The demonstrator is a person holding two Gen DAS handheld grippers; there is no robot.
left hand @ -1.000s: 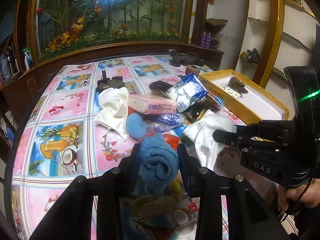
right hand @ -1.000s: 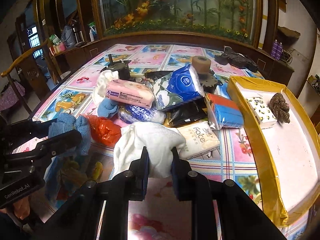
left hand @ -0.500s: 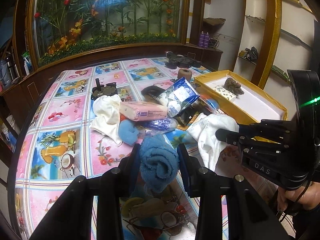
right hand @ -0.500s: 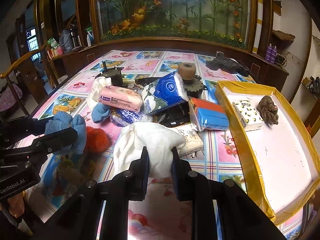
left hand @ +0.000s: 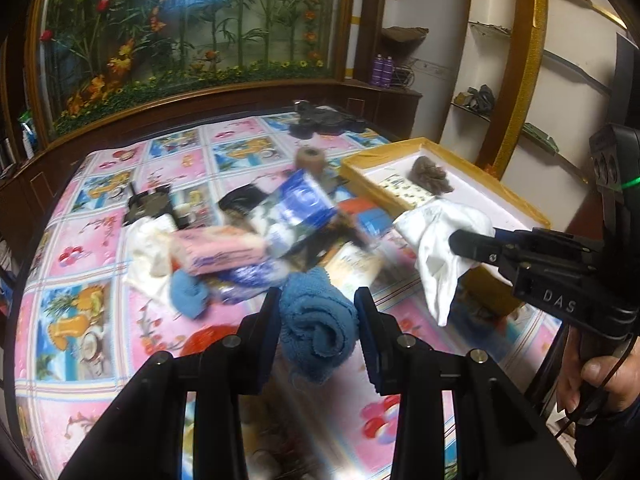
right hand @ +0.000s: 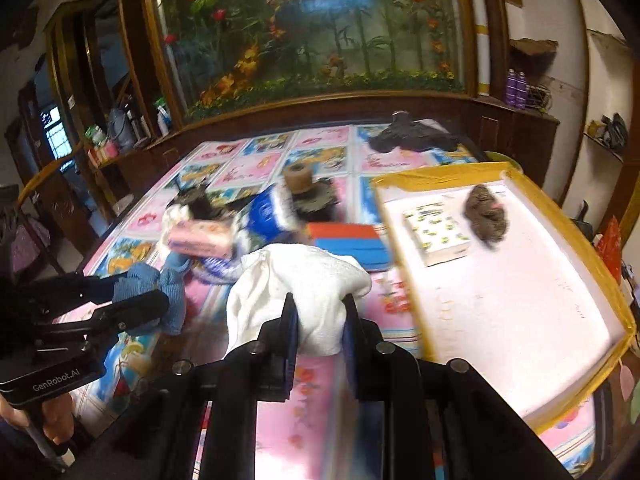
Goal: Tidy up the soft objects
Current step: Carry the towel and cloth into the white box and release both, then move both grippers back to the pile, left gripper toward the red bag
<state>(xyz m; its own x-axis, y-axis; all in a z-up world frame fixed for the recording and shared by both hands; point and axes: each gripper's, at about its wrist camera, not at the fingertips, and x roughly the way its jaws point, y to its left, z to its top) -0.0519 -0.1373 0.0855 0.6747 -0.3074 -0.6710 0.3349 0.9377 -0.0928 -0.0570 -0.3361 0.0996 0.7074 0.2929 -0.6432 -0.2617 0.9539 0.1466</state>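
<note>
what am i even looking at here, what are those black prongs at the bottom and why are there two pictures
No robot here: a person holds a hand-operated pincer in each hand, each with a wide-angle camera looking along its two prongs. One picture comes from the left gripper, clamped on a rolled blue towel. The other comes from the right gripper, clamped on a white cloth. Below is a table with a pink patterned tablecloth, a blurred pile of tissue packs and cloths, and a yellow-rimmed tray holding a small patterned box.

Home living room: large planted aquarium point(right hand: 320, 32) in wood cabinetry, wall shelves point(left hand: 492, 32), fruit-print tablecloth point(left hand: 92, 248).
</note>
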